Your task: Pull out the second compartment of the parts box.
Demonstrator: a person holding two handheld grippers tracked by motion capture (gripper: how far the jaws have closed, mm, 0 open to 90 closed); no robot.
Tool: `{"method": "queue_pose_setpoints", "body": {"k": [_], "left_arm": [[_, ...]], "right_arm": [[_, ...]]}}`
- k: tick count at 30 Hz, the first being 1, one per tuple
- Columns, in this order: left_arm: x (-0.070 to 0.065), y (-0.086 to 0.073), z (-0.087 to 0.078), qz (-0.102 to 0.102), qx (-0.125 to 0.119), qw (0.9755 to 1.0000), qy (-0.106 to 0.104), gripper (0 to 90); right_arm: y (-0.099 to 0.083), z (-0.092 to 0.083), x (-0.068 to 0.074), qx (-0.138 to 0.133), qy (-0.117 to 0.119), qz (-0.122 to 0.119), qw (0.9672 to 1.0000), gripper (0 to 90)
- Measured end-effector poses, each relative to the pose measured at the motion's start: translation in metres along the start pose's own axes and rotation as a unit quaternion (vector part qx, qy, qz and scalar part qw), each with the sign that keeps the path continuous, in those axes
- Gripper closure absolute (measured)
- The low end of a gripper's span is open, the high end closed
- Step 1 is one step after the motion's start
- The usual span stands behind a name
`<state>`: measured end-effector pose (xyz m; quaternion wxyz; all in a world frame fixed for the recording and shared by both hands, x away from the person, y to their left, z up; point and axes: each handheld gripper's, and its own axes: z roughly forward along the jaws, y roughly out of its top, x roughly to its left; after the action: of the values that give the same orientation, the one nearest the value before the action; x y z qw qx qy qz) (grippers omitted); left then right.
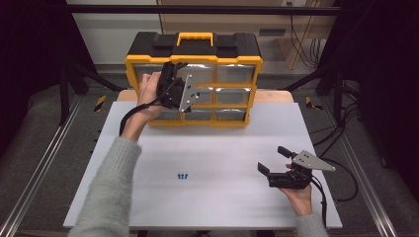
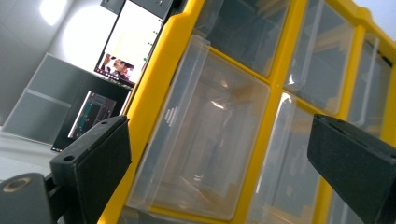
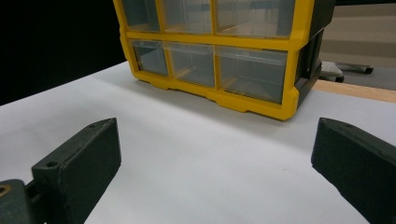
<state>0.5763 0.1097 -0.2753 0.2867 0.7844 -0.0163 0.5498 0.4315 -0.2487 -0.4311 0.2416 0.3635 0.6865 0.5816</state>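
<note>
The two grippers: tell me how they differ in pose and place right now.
The left gripper is raised in front of the yellow drawer organizer, its jaws facing a clear drawer; the right gripper sits low over the white table, well apart from the organizer. The left gripper's grey plate stands on edge; the right gripper's lies nearly flat. Both have their jaws open and hold nothing.

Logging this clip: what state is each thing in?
Left gripper: open, raised at the organizer's front, holding nothing.
Right gripper: open, empty, low over the table.
Yellow drawer organizer: upright.
Clear drawer: pulled out slightly.
Small blue parts: lying loose on the table.
</note>
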Motion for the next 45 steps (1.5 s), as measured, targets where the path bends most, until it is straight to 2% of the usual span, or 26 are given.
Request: {"method": "queue_pose_setpoints", "body": {"k": [1,2,5,7,9,10,12,13,15,19,26,32,35,39,40,43,45], "left_arm": [[0.000,0.000,0.002,0.003,0.002,1.0000,0.000,5.8],[0.001,0.000,0.003,0.003,0.004,1.0000,0.001,6.2],[0.000,-0.002,0.008,0.021,0.009,0.9997,0.001,6.8],[0.001,-0.001,0.011,0.031,0.012,0.9994,0.006,6.8],[0.001,-0.001,0.012,0.031,0.012,0.9994,0.008,7.3],[0.002,0.000,0.015,0.036,0.012,0.9992,0.011,7.6],[0.002,0.000,0.016,0.042,0.013,0.9989,0.013,8.2],[0.001,0.001,0.018,0.048,0.014,0.9986,0.015,8.6],[-0.001,0.001,0.020,0.053,0.012,0.9983,0.017,10.0],[-0.002,0.001,0.023,0.063,0.013,0.9976,0.025,12.2],[-0.003,-0.002,0.024,0.075,0.009,0.9967,0.029,17.7],[-0.003,-0.001,0.025,0.077,-0.002,0.9964,0.036,24.1],[-0.005,-0.001,0.026,0.094,0.002,0.9947,0.042,26.8],[-0.007,-0.001,0.026,0.125,0.008,0.9907,0.053,31.6],[-0.007,-0.001,0.026,0.125,0.008,0.9907,0.053,33.1],[-0.009,-0.002,0.026,0.144,0.013,0.9877,0.058,37.7],[-0.009,-0.002,0.026,0.149,0.014,0.9869,0.060,38.1]], "right_arm": [[0.000,0.000,-0.002,0.002,0.001,-0.010,0.9999,2.0],[0.000,-0.001,0.000,0.003,-0.002,0.000,1.0000,2.0],[0.001,-0.001,0.001,0.004,0.000,0.010,0.9999,2.0],[0.000,-0.001,0.000,0.005,0.000,0.003,1.0000,2.0],[0.000,0.000,0.000,0.003,-0.002,0.005,1.0000,2.0],[0.000,-0.001,0.000,0.001,-0.001,0.002,1.0000,2.1],[0.001,-0.002,0.001,-0.002,0.002,0.014,0.9999,2.1],[0.001,-0.002,-0.001,0.003,0.000,0.003,1.0000,2.1],[0.001,-0.002,-0.001,0.001,-0.001,0.000,1.0000,2.1],[0.001,-0.002,0.001,0.002,0.000,0.008,1.0000,2.1],[0.001,-0.002,0.000,0.000,0.000,0.008,1.0000,2.1],[0.001,-0.001,0.001,-0.003,0.002,0.009,1.0000,2.1],[0.001,-0.003,0.000,0.000,0.000,0.009,1.0000,2.1],[0.001,-0.001,0.001,-0.002,0.001,0.010,0.9999,2.1],[0.001,-0.001,0.001,-0.002,0.001,0.010,0.9999,2.1],[0.001,-0.001,0.000,-0.001,0.001,0.008,1.0000,2.1],[0.001,-0.002,0.001,0.000,0.000,0.011,0.9999,2.1]]}}
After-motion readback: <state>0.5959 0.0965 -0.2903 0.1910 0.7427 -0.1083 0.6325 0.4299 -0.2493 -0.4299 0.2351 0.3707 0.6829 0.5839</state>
